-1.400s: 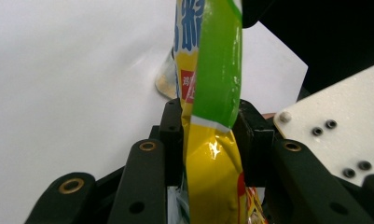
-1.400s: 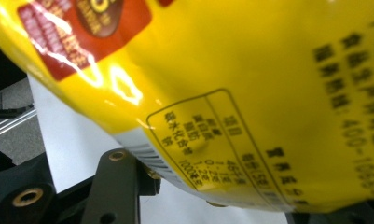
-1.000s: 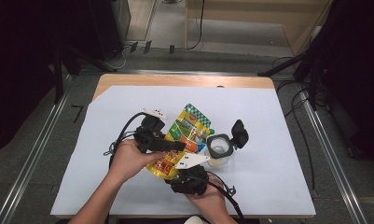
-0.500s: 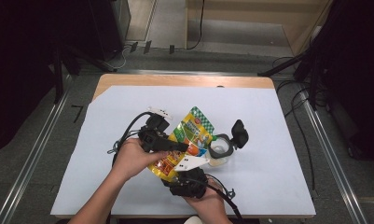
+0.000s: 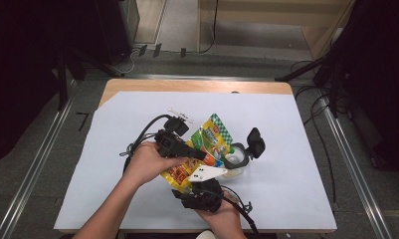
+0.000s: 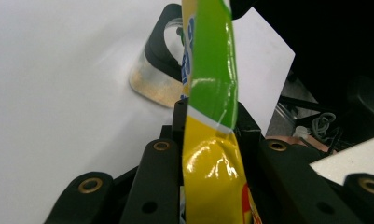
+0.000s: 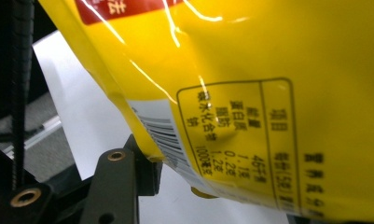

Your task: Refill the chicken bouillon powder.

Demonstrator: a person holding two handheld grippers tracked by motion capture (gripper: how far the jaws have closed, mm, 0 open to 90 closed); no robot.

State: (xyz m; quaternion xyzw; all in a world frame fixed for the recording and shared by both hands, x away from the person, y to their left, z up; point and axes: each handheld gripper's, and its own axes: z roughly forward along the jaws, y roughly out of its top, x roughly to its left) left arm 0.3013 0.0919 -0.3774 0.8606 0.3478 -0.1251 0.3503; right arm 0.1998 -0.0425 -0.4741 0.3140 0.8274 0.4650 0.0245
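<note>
1. Two tongs share one snack pouch (image 5: 203,152), lifted off the white bench (image 5: 296,164).
2. Left tongs (image 5: 199,155) are clenched on its middle edge, steadying it.
3. Right tongs (image 5: 194,185) grip the bottom edge; clamping appears likely but can't be confirmed.
4. Open jar (image 5: 235,158) sits just right, perhaps awaiting contents.

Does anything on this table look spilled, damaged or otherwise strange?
Nothing looks spilled or torn. The glossy yellow-and-green snack pouch is held tilted between the left tool and right tool, beside a clear plastic container with a black flip lid standing open.
</note>
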